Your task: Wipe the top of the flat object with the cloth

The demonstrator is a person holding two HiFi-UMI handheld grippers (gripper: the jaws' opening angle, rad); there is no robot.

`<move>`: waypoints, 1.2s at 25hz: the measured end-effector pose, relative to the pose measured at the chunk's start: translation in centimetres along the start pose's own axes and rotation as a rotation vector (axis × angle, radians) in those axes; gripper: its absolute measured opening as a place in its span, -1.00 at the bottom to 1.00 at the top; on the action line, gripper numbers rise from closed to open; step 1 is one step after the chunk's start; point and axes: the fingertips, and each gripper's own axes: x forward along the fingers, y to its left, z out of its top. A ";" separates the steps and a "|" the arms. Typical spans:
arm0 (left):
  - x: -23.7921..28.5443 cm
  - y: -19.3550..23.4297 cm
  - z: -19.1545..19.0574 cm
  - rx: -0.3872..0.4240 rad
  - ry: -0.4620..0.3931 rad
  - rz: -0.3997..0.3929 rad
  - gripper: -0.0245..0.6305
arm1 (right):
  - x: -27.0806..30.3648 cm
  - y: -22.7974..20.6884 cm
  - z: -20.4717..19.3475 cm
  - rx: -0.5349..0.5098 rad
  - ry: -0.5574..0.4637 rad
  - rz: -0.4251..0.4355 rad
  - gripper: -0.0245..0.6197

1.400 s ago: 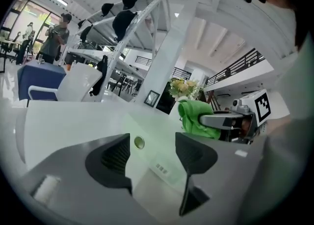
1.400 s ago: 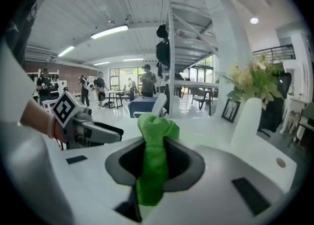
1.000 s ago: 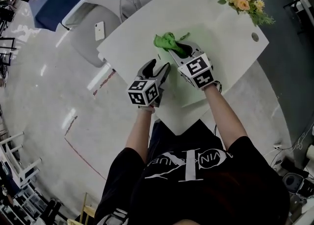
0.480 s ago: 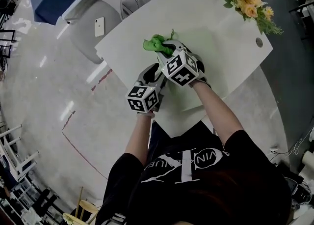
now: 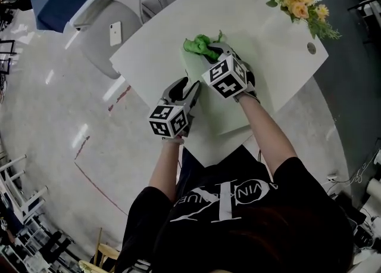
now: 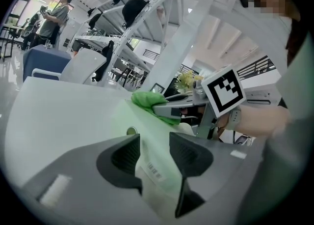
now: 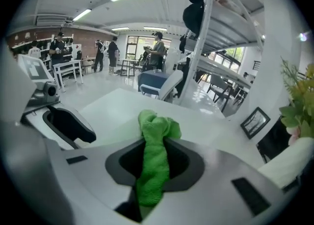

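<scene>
Now, right hand-held gripper (image 5: 209, 52): clamps green cloth (image 5: 197, 45);
Left hand-held gripper (image 5: 191, 88): just closed on edge of flat board (image 5: 221, 112);
Risk: weak pinch, board skids.

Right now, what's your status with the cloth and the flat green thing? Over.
Left gripper jaws just closed on flat board, near edge. Right gripper shut on green cloth, at board's far end. Flowers sit apart at table corner.
</scene>
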 end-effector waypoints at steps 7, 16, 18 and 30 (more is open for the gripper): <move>0.1 0.0 0.0 0.007 -0.001 0.015 -0.33 | -1.3 -3.4 -2.7 0.053 0.028 -0.048 -0.71; 0.2 -0.1 0.0 0.000 0.002 0.020 -0.33 | -3.6 -9.2 -7.6 0.198 0.088 -0.172 -0.71; 0.2 -0.1 0.0 -0.001 -0.003 0.021 -0.33 | -4.1 -10.4 -8.5 0.232 0.093 -0.204 -0.71; 0.1 -0.1 0.0 -0.010 -0.002 0.036 -0.33 | -6.3 -13.7 -11.6 0.437 0.065 -0.290 -0.71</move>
